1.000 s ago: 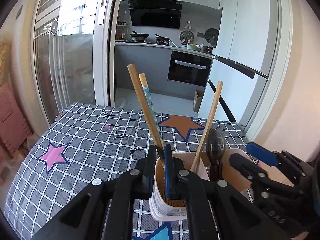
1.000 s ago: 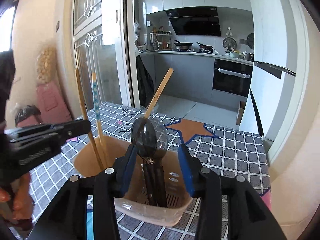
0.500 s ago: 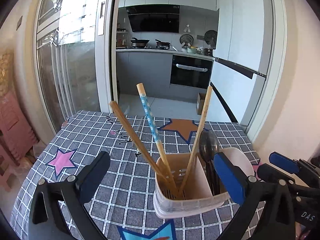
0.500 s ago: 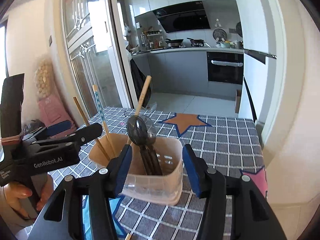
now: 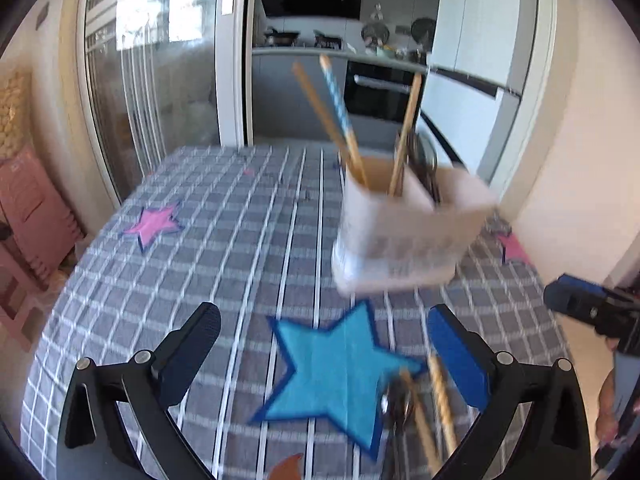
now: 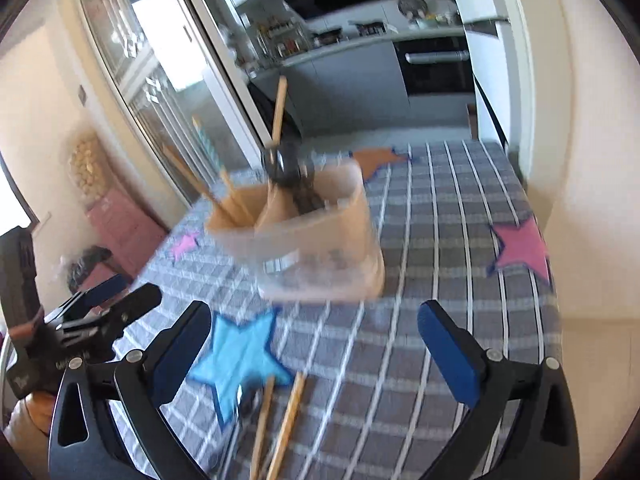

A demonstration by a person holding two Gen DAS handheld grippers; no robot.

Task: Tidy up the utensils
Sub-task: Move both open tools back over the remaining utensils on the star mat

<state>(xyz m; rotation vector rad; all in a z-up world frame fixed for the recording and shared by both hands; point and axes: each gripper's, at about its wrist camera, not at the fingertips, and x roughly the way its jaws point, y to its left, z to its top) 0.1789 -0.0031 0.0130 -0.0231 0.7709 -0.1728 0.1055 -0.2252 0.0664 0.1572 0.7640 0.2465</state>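
Three chopsticks (image 5: 344, 120) lean upright in the tan compartment of a pale plastic utensil holder (image 5: 408, 236), and dark spoons (image 6: 286, 168) stand in the compartment beside them. That holder sits on the worktop (image 5: 200, 260), which is covered by a grey checked cloth with pink, blue and orange stars. It stands past the blue star (image 5: 340, 368), toward the far right part of the cloth as your left camera sees it.

More utensils lie loose on the cloth close to you: two light wooden chopsticks (image 6: 280, 420) side by side at the blue star's near edge, with a dark metal piece (image 5: 396, 404) touching them. Blur hides what that piece is.

Your left tongs (image 5: 324, 344) are spread fully wide, with nothing between the blue pads; the blue star shows in the gap. Your right tongs (image 6: 316, 340) are opening, almost as wide, and likewise grip nothing. Both point down at the cloth, well short of the holder. In the right camera your left tongs appear at the lower left edge, with part of your hand (image 6: 28, 420) under them.

Beyond the worktop, a sliding glass door (image 5: 160, 80) opens onto a kitchen with grey cabinets and a black oven (image 6: 436, 64).
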